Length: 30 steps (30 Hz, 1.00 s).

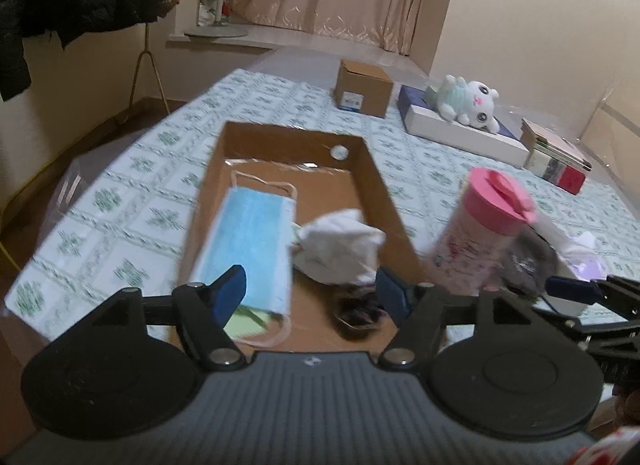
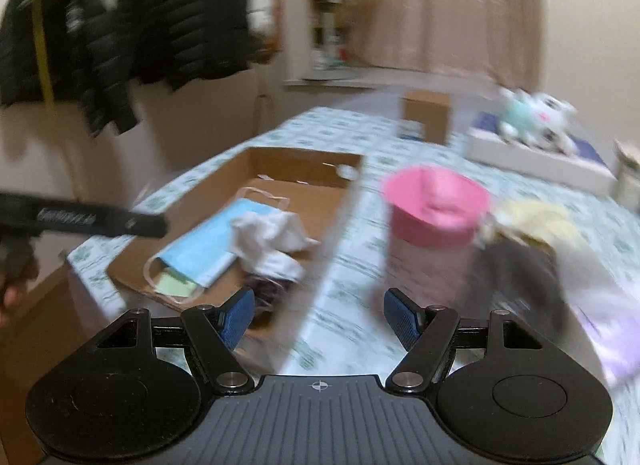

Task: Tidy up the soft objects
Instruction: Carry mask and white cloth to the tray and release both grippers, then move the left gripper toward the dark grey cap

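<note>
An open cardboard tray (image 1: 376,181) (image 2: 280,161) lies on the patterned table. In it lie a blue face mask (image 1: 248,241) (image 2: 204,241), a crumpled white cloth (image 1: 340,245) (image 2: 272,237) and a dark tangled item (image 1: 356,313) (image 2: 268,293). My left gripper (image 1: 310,293) hangs open and empty over the tray's near end. My right gripper (image 2: 318,317) is open and empty above the tray's right wall; one fingertip (image 1: 568,289) shows in the left wrist view. A dark soft item (image 1: 528,265) (image 2: 528,269) and pale cloths (image 2: 532,221) lie right of the tray.
A pink-lidded canister (image 1: 480,225) (image 2: 432,213) stands right of the tray. A small brown box (image 1: 362,89), a plush toy (image 1: 468,103) on a flat white box (image 1: 460,133), and books (image 1: 556,153) sit at the back. Black jackets (image 2: 172,13) hang on the left.
</note>
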Each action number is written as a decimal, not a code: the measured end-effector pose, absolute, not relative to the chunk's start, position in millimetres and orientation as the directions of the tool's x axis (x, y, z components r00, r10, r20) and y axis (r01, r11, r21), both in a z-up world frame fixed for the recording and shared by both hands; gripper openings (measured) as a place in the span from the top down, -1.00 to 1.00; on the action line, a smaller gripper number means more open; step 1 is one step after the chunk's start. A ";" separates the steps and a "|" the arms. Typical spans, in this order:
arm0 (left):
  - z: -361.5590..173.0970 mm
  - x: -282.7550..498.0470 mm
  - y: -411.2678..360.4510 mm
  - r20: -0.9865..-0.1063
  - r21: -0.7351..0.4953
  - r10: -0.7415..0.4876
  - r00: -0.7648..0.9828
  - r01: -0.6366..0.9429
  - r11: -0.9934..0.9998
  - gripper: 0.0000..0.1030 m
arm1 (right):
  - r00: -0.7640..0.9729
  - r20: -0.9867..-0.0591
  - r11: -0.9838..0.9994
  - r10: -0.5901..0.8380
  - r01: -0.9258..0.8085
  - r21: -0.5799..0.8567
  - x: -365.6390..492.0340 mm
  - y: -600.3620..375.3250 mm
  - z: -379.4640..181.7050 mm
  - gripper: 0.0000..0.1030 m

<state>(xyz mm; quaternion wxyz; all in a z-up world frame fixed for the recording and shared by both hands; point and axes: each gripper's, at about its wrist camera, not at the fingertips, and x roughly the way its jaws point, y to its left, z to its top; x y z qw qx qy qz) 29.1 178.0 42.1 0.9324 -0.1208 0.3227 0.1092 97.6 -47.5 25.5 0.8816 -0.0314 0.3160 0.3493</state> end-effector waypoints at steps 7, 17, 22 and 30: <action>41.0 28.9 128.6 -0.625 -0.159 0.093 0.775 -0.243 0.957 -0.71 | 0.621 -0.579 0.828 0.528 -0.527 0.189 93.4 -109.1 30.3 -0.38; 44.1 39.2 73.6 -0.616 -0.136 0.045 0.787 -0.162 0.977 -0.80 | 0.689 -0.564 0.887 0.455 -0.407 0.219 85.3 -175.2 35.5 -0.38; 43.6 43.6 51.4 -0.595 -0.088 0.047 0.802 -0.123 0.989 -0.80 | 0.708 -0.565 0.904 0.425 -0.363 0.224 82.9 -193.9 37.1 -0.38; 39.2 55.1 30.5 -0.622 -0.100 -0.006 0.783 -0.072 0.992 -0.80 | 0.720 -0.573 0.920 0.392 -0.316 0.233 83.2 -215.1 35.1 -0.38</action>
